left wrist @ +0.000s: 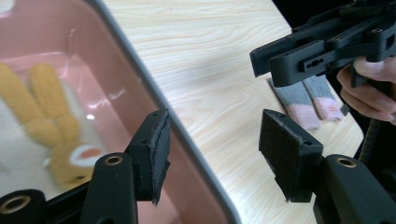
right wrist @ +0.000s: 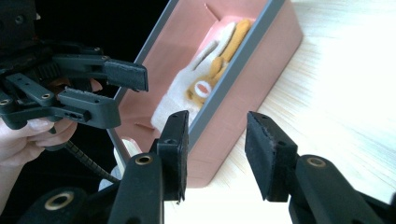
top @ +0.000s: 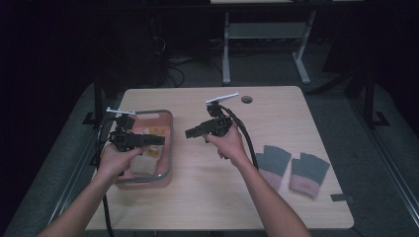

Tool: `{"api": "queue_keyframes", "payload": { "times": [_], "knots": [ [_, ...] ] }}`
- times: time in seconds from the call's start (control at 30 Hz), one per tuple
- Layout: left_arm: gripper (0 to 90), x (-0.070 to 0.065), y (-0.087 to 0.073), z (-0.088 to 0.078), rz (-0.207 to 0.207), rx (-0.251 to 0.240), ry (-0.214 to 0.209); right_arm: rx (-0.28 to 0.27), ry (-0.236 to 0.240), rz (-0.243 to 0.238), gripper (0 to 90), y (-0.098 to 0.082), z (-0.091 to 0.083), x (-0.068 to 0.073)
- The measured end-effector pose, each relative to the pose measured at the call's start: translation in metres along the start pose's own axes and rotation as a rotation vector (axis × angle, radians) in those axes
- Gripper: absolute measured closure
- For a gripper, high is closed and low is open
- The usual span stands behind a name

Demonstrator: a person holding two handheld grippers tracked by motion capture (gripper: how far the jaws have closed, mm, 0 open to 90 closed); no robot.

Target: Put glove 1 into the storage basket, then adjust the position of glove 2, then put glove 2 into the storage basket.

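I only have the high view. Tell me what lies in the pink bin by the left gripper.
Observer: In the left gripper view the bin holds a white cloth with yellow finger-like strips and a round orange-and-white patch.
Operator: Report the left gripper's jaws.
Observer: The left gripper is open with nothing between its pads. One jaw hangs over the bin, the other over the table.
Operator: Now the right one.
Observer: The right gripper is open and empty too, and it points at the bin's outer side wall.
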State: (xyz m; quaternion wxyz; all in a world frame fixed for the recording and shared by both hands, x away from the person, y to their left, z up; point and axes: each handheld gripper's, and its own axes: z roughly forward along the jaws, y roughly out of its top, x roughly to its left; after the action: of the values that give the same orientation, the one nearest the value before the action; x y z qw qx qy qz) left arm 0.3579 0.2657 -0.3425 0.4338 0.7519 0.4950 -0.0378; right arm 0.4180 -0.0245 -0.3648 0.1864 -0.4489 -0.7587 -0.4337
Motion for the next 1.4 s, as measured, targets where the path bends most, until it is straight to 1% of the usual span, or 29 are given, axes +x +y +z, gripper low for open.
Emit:
{"api": "queue_keyframes", "payload": {
  "times": [0.03, 0.07, 0.2, 0.27, 0.3, 0.33, 0.47, 0.57, 0.6, 0.67, 0.7, 0.87, 0.93, 1.07, 1.1, 1.13, 1.27, 1.3, 1.33, 1.37, 1.4],
  "knots": [
    [42.0, 0.0, 0.0, 0.0, 0.0, 0.0, 0.0, 0.0, 0.0, 0.0, 58.4, 0.0, 0.0, 0.0],
    [41.8, -0.003, 0.001, 0.002, 0.012, 0.009, -0.006, -0.012, -0.001, 0.0, 57.8, -0.002, -0.005, -0.002],
    [41.8, -0.008, 0.003, 0.006, 0.017, 0.006, -0.015, -0.023, -0.011, 0.01, 57.3, -0.006, -0.014, -0.006],
    [41.5, -0.01, 0.003, 0.008, 0.027, 0.008, -0.019, -0.026, -0.014, 0.015, 57.1, -0.008, -0.018, -0.01],
    [41.5, -0.01, 0.003, 0.008, 0.027, 0.008, -0.019, -0.026, -0.014, 0.015, 57.1, -0.008, -0.018, -0.01],
    [41.0, -0.013, 0.004, 0.01, 0.036, 0.011, -0.025, -0.035, -0.022, 0.023, 56.9, -0.011, -0.024, -0.013],
    [40.7, -0.019, 0.005, 0.016, 0.053, 0.021, -0.03, -0.048, -0.034, 0.038, 56.7, -0.015, -0.033, -0.021],
    [39.2, -0.024, 0.006, 0.02, 0.054, 0.013, -0.046, -0.062, -0.04, 0.054, 56.6, -0.02, -0.041, -0.028],
    [38.5, -0.026, 0.006, 0.021, 0.055, 0.018, -0.051, -0.065, -0.04, 0.064, 56.5, -0.022, -0.044, -0.029],
    [38.5, -0.03, 0.006, 0.024, 0.071, 0.024, -0.05, -0.072, -0.05, 0.07, 56.5, -0.025, -0.049, -0.033],
    [38.6, -0.03, 0.006, 0.024, 0.071, 0.024, -0.05, -0.074, -0.051, 0.073, 56.5, -0.026, -0.05, -0.034],
    [38.6, -0.042, 0.007, 0.032, 0.09, 0.041, -0.057, -0.087, -0.058, 0.088, 56.4, -0.034, -0.061, -0.04],
    [38.6, -0.045, 0.007, 0.036, 0.097, 0.039, -0.061, -0.094, -0.063, 0.094, 56.3, -0.037, -0.066, -0.043],
    [38.6, -0.053, 0.007, 0.044, 0.111, 0.053, -0.068, -0.11, -0.075, 0.097, 55.9, -0.044, -0.076, -0.05],
    [38.6, -0.053, 0.007, 0.044, 0.111, 0.053, -0.068, -0.11, -0.075, 0.097, 55.9, -0.044, -0.076, -0.05],
    [38.5, -0.057, 0.007, 0.048, 0.119, 0.059, -0.075, -0.118, -0.079, 0.106, 55.8, -0.049, -0.082, -0.054],
    [38.5, -0.065, 0.007, 0.058, 0.128, 0.068, -0.089, -0.133, -0.079, 0.12, 55.4, -0.058, -0.092, -0.062],
    [38.2, -0.065, 0.007, 0.058, 0.128, 0.068, -0.089, -0.133, -0.079, 0.12, 55.4, -0.058, -0.092, -0.062],
    [37.9, -0.069, 0.006, 0.064, 0.134, 0.078, -0.095, -0.137, -0.084, 0.126, 55.1, -0.063, -0.096, -0.065],
    [37.9, -0.069, 0.006, 0.064, 0.134, 0.078, -0.095, -0.137, -0.084, 0.126, 55.1, -0.063, -0.096, -0.065],
    [37.9, -0.074, 0.006, 0.07, 0.142, 0.084, -0.104, -0.146, -0.084, 0.138, 54.9, -0.066, -0.102, -0.067]
  ]
}}
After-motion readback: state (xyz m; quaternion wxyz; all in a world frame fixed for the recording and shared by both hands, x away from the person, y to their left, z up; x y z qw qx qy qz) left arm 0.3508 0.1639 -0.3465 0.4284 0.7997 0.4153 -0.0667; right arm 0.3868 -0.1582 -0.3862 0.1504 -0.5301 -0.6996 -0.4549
